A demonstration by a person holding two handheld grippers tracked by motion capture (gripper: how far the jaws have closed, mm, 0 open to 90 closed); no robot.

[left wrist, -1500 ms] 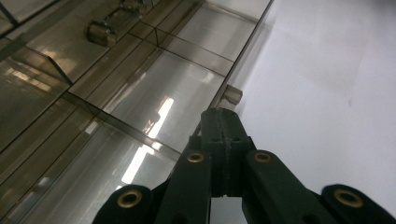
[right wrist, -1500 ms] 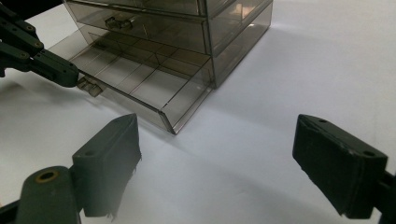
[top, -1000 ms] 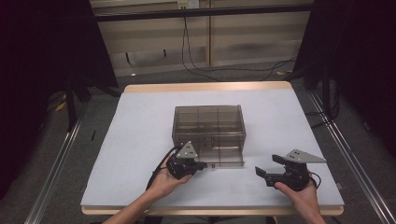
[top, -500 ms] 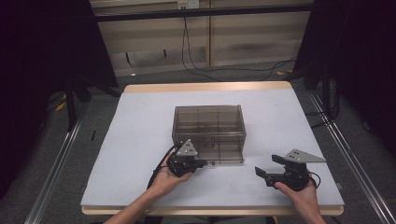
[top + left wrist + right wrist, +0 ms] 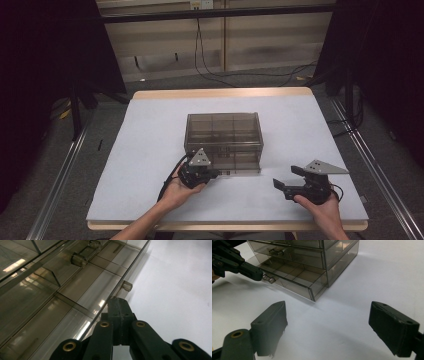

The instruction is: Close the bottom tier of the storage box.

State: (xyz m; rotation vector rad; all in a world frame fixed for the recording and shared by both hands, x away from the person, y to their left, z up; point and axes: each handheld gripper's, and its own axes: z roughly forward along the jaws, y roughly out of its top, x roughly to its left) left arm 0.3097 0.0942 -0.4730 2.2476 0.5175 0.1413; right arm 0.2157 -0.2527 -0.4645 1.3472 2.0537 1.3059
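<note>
White-covered desk carrying one smoked-plastic drawer cabinet near its middle. Bottom drawer drawn partway out toward the person; upper drawers shut. No contents visible in the open drawer, though the tinted plastic hinders the check. Left gripper at the drawer front, jaws together, apparently pinched on its handle. Right gripper idle beside the cabinet, jaws wide apart, nothing between them. Opening judged part done; further pull remaining.

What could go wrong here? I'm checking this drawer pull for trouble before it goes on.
The left gripper is shut on the small handle of the bottom drawer; such a narrow hold may slip. The drawer unit looks light and may slide toward the person, since the open right gripper isn't bracing it.
</note>
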